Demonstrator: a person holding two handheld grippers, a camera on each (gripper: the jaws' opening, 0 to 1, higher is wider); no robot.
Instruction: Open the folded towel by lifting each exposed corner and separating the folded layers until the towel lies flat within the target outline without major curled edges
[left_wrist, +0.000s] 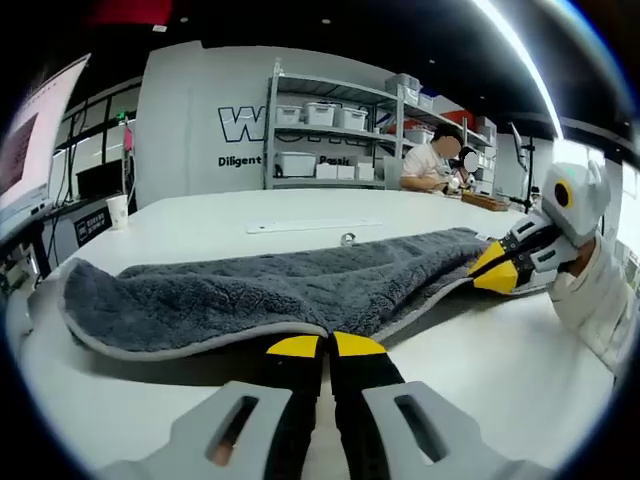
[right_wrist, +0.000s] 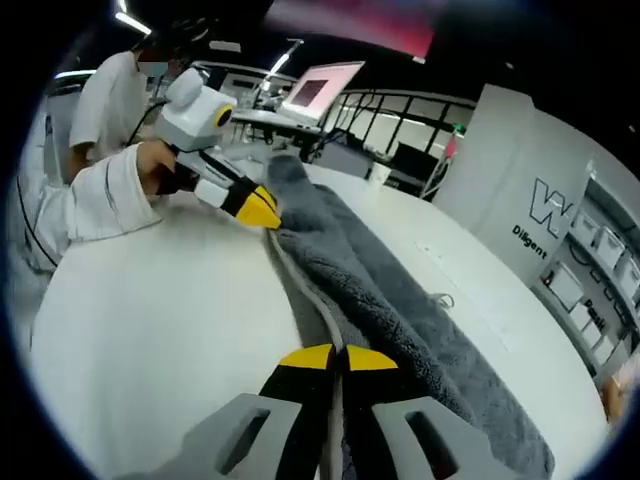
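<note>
Plush grey towel (left_wrist: 300, 285), pale-edged, long and folded, stretched over white table (left_wrist: 480, 350); left gripper (left_wrist: 328, 346) pinching its near hem, right gripper (right_wrist: 338, 357) clamped on opposite end.

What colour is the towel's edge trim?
Light grey trim on the dark grey towel; clearest in the left gripper view.

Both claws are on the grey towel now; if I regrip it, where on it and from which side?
Take the grey towel by its pale piped hem, coming in low and level from the table side. The hem is thin and lifts clear of the surface, so the jaws can close across it, as the left claw and right claw do.
</note>
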